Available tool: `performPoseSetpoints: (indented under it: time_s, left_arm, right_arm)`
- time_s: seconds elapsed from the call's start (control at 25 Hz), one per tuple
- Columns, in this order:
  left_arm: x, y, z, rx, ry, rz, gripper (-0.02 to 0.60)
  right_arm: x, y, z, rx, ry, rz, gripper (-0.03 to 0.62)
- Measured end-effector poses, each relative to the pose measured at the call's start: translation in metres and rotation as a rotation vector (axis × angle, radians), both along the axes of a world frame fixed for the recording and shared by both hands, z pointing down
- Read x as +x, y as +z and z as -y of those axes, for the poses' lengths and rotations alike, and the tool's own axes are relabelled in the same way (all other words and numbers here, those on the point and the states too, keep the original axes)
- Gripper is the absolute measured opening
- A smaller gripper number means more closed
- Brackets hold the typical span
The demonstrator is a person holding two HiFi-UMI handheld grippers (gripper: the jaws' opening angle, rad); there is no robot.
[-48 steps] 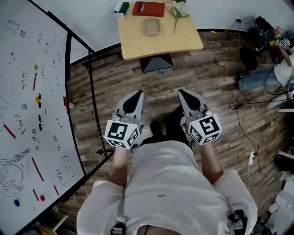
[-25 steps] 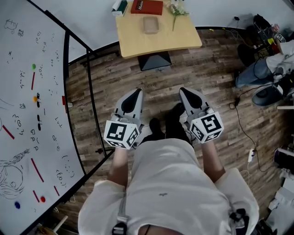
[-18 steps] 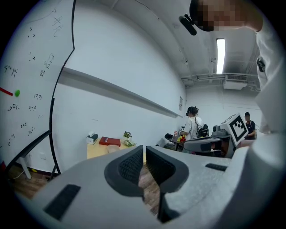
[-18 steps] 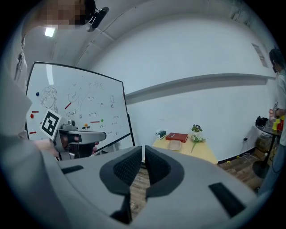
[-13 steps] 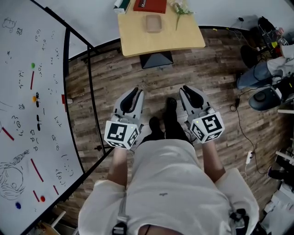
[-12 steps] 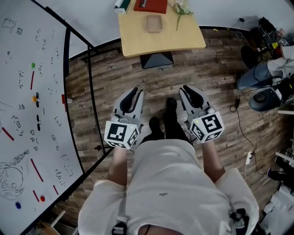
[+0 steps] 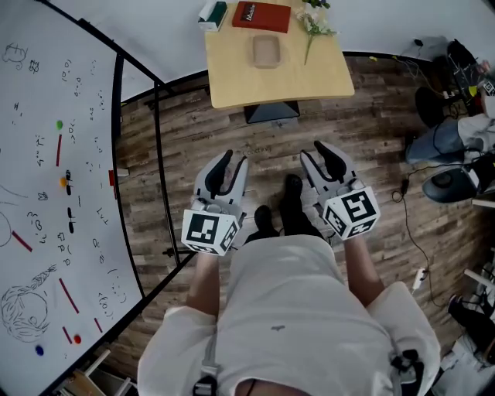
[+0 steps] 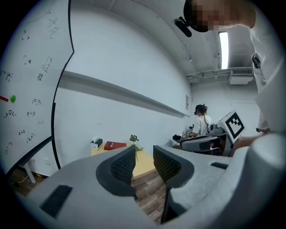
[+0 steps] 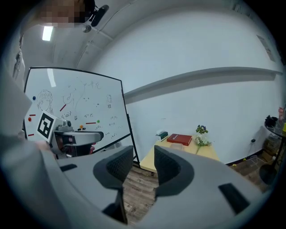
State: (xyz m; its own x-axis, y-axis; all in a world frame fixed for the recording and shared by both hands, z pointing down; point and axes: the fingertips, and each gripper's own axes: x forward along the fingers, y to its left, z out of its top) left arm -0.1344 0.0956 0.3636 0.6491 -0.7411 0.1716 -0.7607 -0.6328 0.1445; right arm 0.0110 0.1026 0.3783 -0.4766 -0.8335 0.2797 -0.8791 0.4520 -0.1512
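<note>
Head view: I held both tools low in front of me over the wooden floor [image 7: 371, 131], well short of the worktop [image 7: 309, 77] ahead. The left gripper [image 7: 233, 159] had its jaws a narrow gap apart with nothing between them; the left gripper view showed only floor and the worktop's edge through that gap. The right gripper [image 7: 315, 151] stood the same way, jaws slightly parted and empty. Each tool's long axis ran away from me towards the worktop, the two tips leaning a little towards each other, with my black shoes [image 7: 292, 189] between them.

On the worktop lay a red book [image 7: 256, 16] at the far edge, its long side running across my view. It had white lettering on the cover, too small for me to read. Just beside it on the left sat a tissue box [image 7: 211, 13]. A beige tray [image 7: 265, 50] lay nearer me, its long side pointing away from me. A sprig of flowers [image 7: 313, 23] lay to the right, blossoms at the far edge, stem pointing back towards me.

The whiteboard [image 7: 46, 193] on my left carried handwritten marks, sketches and coloured magnets. I could make out none of the writing. Each tool bore a cube with black-and-white square patterns.
</note>
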Motion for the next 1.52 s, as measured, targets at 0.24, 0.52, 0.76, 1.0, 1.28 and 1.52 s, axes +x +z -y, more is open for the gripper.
performPoseSetpoints:
  time_s: [0.24,0.52,0.76,1.0,1.28,1.52]
  left_arm:
    - [0.022,0.000,0.030,0.004,0.003,0.016,0.124]
    - [0.052,0.000,0.060,-0.003,-0.015,0.051,0.126]
    - [0.088,0.003,0.079,-0.001,-0.015,0.068,0.127]
    - [0.113,0.014,0.087,-0.019,-0.030,0.083,0.126]
    - [0.119,0.019,0.086,-0.040,-0.037,0.097,0.126]
    - [0.111,0.025,0.092,-0.059,-0.024,0.085,0.126]
  right_arm:
    - [0.016,-0.003,0.036,-0.002,-0.028,0.018,0.144]
    - [0.040,0.000,0.072,-0.017,-0.073,0.050,0.149]
    - [0.060,0.002,0.093,-0.021,-0.115,0.068,0.149]
    - [0.078,0.011,0.102,-0.037,-0.153,0.066,0.149]
    - [0.082,0.017,0.106,-0.052,-0.168,0.066,0.150]
    - [0.069,0.026,0.112,-0.078,-0.168,0.057,0.149]
